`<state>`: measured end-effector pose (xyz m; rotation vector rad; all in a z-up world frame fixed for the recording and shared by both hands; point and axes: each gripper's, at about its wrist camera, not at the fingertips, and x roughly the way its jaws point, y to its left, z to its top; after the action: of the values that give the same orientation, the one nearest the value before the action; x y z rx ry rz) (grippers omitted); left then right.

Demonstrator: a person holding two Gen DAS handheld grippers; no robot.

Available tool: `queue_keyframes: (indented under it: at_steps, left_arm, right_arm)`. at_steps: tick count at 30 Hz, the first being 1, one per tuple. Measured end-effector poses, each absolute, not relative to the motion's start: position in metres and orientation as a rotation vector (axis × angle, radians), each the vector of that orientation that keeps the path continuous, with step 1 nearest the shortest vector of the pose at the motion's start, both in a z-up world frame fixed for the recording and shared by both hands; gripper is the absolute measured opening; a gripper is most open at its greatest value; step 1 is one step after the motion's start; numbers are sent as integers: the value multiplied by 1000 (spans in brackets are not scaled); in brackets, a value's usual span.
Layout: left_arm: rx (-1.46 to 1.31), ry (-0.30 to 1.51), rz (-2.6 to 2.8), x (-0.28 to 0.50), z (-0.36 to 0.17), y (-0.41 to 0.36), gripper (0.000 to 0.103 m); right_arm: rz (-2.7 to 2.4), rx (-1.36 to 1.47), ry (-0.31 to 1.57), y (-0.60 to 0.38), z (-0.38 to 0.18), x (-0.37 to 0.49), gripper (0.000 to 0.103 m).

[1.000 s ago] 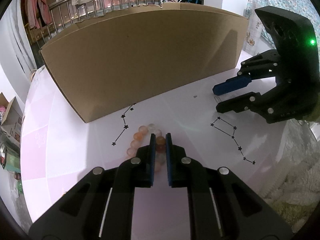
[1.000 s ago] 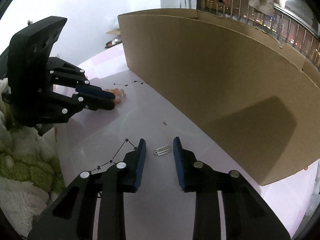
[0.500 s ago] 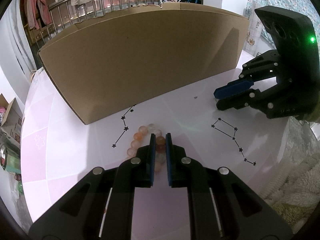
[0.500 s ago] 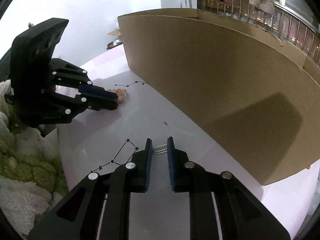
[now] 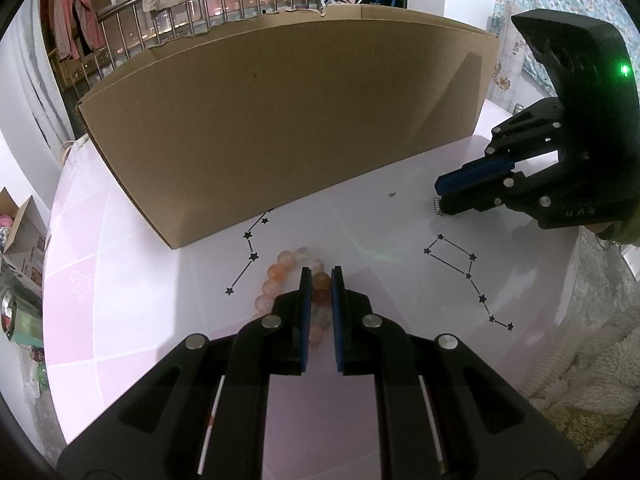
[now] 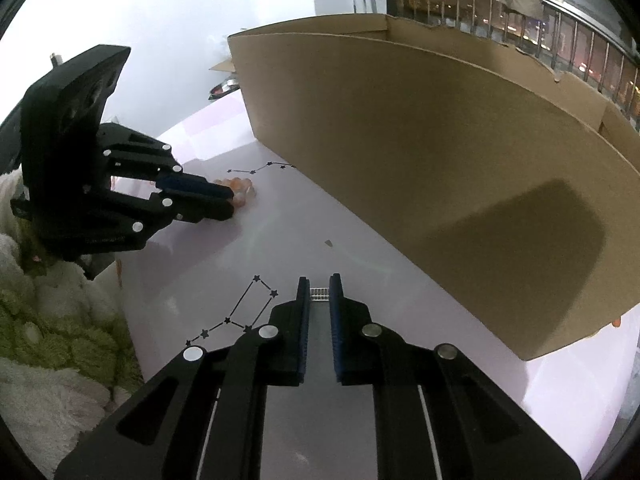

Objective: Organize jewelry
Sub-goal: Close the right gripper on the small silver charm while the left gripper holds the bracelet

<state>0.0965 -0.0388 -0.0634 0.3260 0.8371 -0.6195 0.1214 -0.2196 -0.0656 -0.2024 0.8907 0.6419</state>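
An orange and pink bead bracelet [image 5: 280,276] lies on the pale pink table [image 5: 132,288]. My left gripper [image 5: 320,280] is shut on one side of the bracelet, down at the table surface. The bracelet also shows in the right wrist view [image 6: 240,190], beside the left gripper [image 6: 228,204]. A small silver ladder-shaped hair clip [image 6: 319,293] lies on the table, and my right gripper [image 6: 319,290] is shut on it. In the left wrist view the right gripper [image 5: 440,200] sits at the right, with the clip [image 5: 437,206] sticking out at its tips.
A large open cardboard box [image 5: 288,120] stands along the far side of the table, also seen in the right wrist view [image 6: 440,168]. Black constellation drawings [image 5: 468,276] mark the tabletop. A fluffy green-white fabric [image 6: 48,320] lies at the near table edge.
My right gripper closed from open onto the silver clip. My left gripper stayed shut on the bracelet without moving.
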Motion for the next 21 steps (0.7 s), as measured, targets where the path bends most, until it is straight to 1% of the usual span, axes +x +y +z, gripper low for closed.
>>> queue_keyframes:
  at_steps: [1, 2, 4, 9, 10, 11, 12, 18, 19, 20, 21]
  left_arm:
    - [325, 838, -620, 97, -63, -39, 9]
    - [325, 839, -619, 96, -63, -39, 9]
    - [323, 840, -618, 97, -62, -37, 9]
    - [324, 839, -616, 97, -61, -36, 9]
    - [324, 839, -617, 97, -62, -36, 9]
    - [325, 838, -616, 97, -62, -35, 9]
    - [325, 838, -616, 96, -62, -35, 9]
    - [323, 837, -614, 95, -63, -35, 9]
    - [324, 837, -613, 95, -63, -36, 9]
    - [324, 837, -613, 94, -63, -36, 9]
    - [324, 837, -613, 94, -63, -36, 9]
  right_arm:
    - [641, -203, 895, -219, -65, 122, 15]
    - [636, -206, 895, -218, -66, 122, 21]
    - [634, -210, 890, -217, -66, 121, 26]
    - [613, -266, 888, -210, -71, 119, 26]
    - [613, -266, 890, -209, -71, 120, 25]
    - [616, -268, 893, -209, -72, 120, 19]
    - [617, -271, 897, -208, -72, 121, 15]
    - [600, -279, 897, -203, -71, 121, 15]
    - [606, -271, 900, -202, -71, 121, 3]
    - [605, -266, 903, -203, -71, 121, 0]
    - [604, -265, 903, -202, -71, 122, 0]
